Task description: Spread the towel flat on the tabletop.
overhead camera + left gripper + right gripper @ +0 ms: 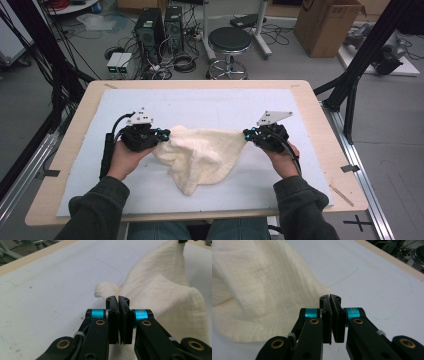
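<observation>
**Op:** Cloth [202, 155] is up between my two tools, over the middle of the bench [65, 170]. The left hand-held gripper [162, 134] has its jaws clamped on the cloth's left corner; the right hand-held gripper [246, 134] is clamped on the right corner.

**Desk:** Is the whole cloth off the surface?

**Op:** No. The top edge runs taut from one tool to the other, and the rest sags toward me, its lower tip lying on the pale mat [210, 105].

**Desk:** What do the gripper views give you?

**Op:** In the left gripper view the jaws are pressed together with cream fabric [160, 290] bunched behind and under them. In the right gripper view the jaws are also shut, and the fabric [257, 290] spreads away to the left of them over the mat.

**Desk:** Any containers about?

**Op:** One on the floor past the bench's far right corner: a cardboard box [325, 25], flaps open. I cannot see its contents from here. A black stool [229, 40] stands beyond the far edge.
</observation>
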`<state>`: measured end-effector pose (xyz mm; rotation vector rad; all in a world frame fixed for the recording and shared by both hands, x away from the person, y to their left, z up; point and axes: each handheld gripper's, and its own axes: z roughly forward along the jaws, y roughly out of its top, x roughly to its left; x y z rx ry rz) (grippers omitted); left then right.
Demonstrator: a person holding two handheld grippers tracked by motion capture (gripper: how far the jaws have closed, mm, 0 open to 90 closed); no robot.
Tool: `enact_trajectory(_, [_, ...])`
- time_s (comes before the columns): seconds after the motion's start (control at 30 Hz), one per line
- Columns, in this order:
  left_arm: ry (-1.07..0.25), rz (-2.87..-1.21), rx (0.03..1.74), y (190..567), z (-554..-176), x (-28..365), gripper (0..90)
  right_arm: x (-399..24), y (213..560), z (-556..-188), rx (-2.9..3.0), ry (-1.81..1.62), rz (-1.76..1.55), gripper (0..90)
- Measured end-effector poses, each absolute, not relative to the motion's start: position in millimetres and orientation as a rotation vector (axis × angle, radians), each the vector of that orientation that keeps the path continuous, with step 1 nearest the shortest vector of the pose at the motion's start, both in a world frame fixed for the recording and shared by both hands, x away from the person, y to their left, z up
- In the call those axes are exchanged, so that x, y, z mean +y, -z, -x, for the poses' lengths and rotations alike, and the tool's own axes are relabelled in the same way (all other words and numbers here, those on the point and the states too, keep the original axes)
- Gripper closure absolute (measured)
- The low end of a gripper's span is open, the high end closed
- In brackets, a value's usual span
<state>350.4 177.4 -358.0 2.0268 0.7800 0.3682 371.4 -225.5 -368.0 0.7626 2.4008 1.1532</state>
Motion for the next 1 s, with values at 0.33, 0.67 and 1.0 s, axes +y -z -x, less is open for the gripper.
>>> enact_trajectory(0.33, [-0.5, -1.884, 0.946, 360.3, -392.1, 181.9, 86.1, -206.8, 345.9, -412.9, 2.411, -1.016, -0.678, 88.0])
enact_trajectory(0.67, [-0.481, -1.859, 1.01, 368.7, -417.4, 179.1, 63.4, -204.1, 340.8, -461.2, 2.355, -1.091, -0.887, 62.5])
enact_trajectory(1.0, [-0.356, -2.007, 0.925, 414.7, -370.3, 192.1, 50.4, -164.2, 396.7, -382.3, 2.562, -1.254, -0.688, 59.3])
